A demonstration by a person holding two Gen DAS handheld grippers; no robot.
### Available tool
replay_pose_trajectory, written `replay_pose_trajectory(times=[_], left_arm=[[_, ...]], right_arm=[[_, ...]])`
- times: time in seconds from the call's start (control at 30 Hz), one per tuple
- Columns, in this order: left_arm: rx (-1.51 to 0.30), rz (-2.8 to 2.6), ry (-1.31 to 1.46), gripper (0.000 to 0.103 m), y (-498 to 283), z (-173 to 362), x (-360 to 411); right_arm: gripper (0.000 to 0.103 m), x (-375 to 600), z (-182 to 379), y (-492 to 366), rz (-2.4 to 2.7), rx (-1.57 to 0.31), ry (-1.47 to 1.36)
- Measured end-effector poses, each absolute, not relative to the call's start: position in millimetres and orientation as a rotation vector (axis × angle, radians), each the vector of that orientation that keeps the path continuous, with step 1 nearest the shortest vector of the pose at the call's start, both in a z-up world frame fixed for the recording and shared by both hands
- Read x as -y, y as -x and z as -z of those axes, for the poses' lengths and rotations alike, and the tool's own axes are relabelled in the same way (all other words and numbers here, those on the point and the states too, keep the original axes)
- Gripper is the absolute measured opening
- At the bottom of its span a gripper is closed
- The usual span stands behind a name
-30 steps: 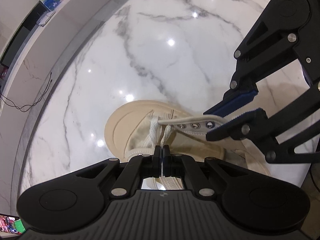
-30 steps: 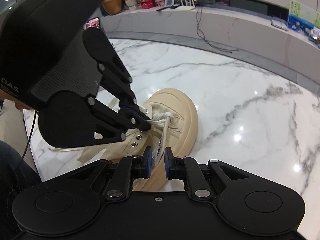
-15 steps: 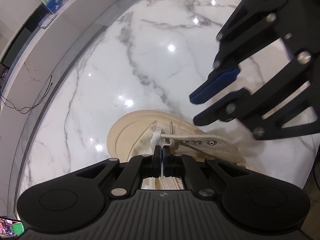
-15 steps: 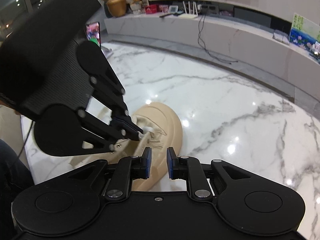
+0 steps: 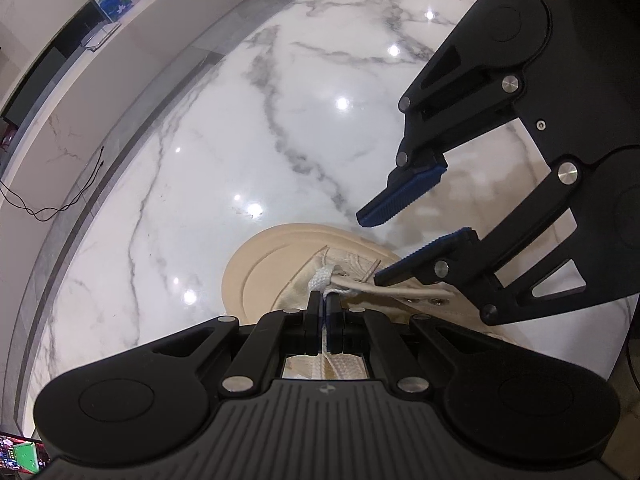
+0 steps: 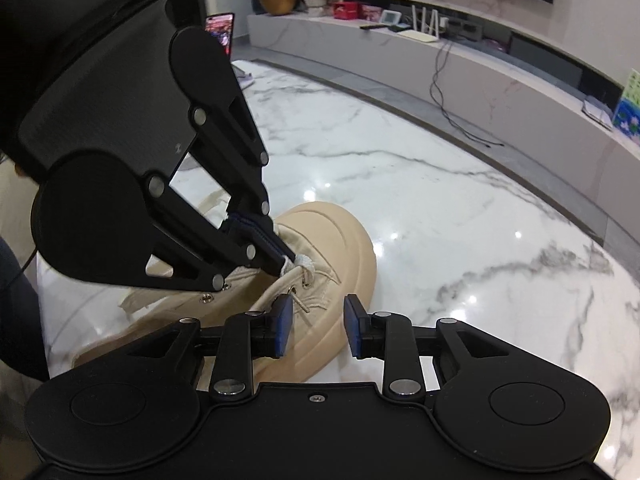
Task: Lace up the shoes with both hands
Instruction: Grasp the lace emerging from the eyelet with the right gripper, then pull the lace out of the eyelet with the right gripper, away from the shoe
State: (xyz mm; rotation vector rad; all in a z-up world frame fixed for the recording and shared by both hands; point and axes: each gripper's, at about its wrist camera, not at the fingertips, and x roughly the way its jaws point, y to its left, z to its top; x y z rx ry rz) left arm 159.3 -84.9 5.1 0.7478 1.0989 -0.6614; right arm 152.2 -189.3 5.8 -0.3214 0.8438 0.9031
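Left gripper (image 5: pixel 323 307) is pointing steeply down over the shoe (image 5: pixel 280 264), its jaws closed fully on the white lace (image 5: pixel 322 278); the lace is running up between the pads and showing again behind them, near the camera. In the right wrist view the same gripper (image 6: pixel 289 261) is pinching the lace (image 6: pixel 302 261) just above the front eyelets (image 6: pixel 306 283).

Right gripper (image 6: pixel 317 330) is sitting just beside the shoe (image 6: pixel 344 248), jaws partly open and having just been opening; nothing is being gripped between them. The blue pads (image 6: pixel 283 326) are framing the side of the shoe's toe without pressing on it. In the left wrist view this gripper (image 5: pixel 394 240) is hovering above the eyelet row (image 5: pixel 424 300), the lower finger close over the shoe's upper; contact cannot be judged.

The beige shoe is lying on the marble table (image 6: pixel 460 208), toe pointing away from the person, loose lace ends trailing toward the heel. A dark sleeve (image 6: pixel 16 320) is showing at the left edge.

Beyond the table, a long white counter (image 6: pixel 500 80) is carrying cables and small items
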Motion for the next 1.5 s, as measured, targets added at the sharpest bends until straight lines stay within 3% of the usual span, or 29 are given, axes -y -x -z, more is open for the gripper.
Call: replay_pose_trajectory(times=[0.4, 0.47, 0.67, 0.9, 1.13, 1.5], left_arm=[[-1.105, 0.659, -0.760, 0.001, -159.3, -1.6, 88.2], [-1.105, 0.659, -0.761, 0.001, -159.4, -1.3, 88.5], [-1.108, 0.652, -0.759, 0.001, -158.2, -1.6, 90.7], [-1.102, 0.645, -0.742, 0.001, -157.2, -5.0, 91.6], [-1.093, 0.660, -0.711, 0.012, -149.4, -13.8, 85.4], [-1.087, 0.664, -0.743, 0.012, -130.9, -27.6, 82.6]], right_arm=[[0.024, 184.3, -0.6, -145.5, -0.964, -0.786, 0.406], [0.015, 183.9, 0.5, -145.4, -0.979, -0.777, 0.413], [0.005, 178.3, 2.1, -142.9, -1.013, -0.763, 0.452], [0.002, 176.7, -1.9, -147.8, -0.981, -0.826, 0.419], [0.002, 187.0, -2.8, -156.5, -0.896, -0.879, 0.405], [0.002, 207.1, -0.8, -160.2, -0.784, -0.935, 0.406]])
